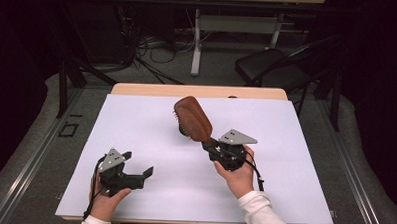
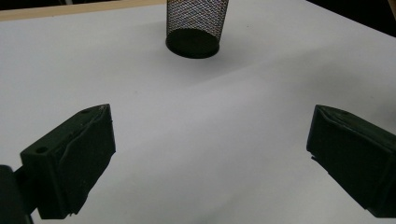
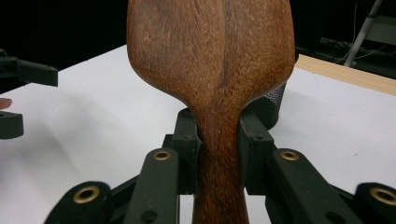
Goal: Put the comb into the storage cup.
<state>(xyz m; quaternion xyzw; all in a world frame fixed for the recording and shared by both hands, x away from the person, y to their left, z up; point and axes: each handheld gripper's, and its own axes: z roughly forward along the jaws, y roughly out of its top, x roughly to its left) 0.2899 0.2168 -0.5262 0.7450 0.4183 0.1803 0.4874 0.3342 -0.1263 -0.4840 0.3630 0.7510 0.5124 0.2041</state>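
My right hand-held gripper (image 1: 211, 144) clamps the wooden hairbrush (image 1: 192, 119) by its handle, head raised ahead of it over mid-counter (image 1: 136, 120). My left hand-held gripper (image 1: 137, 166) gapes wide, bare surface ahead up to the mesh cup (image 2: 196, 23) near the far edge.

Light is falling from overhead onto the white table sheet (image 1: 150, 140), which is showing bright and even, while the room beyond is sinking into near-black; the high view is looking soft and slightly grainy, with detail lost in the dark corners. Ahead of the left gripper (image 2: 210, 154), a broad soft shadow is crossing the sheet diagonally, and the black mesh cup (image 2: 196, 23) is throwing a faint shadow toward the right; its jaws are appearing dark, a little blurred and stretched at the frame's lower edges. Just above the right gripper (image 3: 219, 140), the wooden hairbrush (image 3: 210, 56) is catching warm light with sharp grain; the background behind it is staying dim and defocused.
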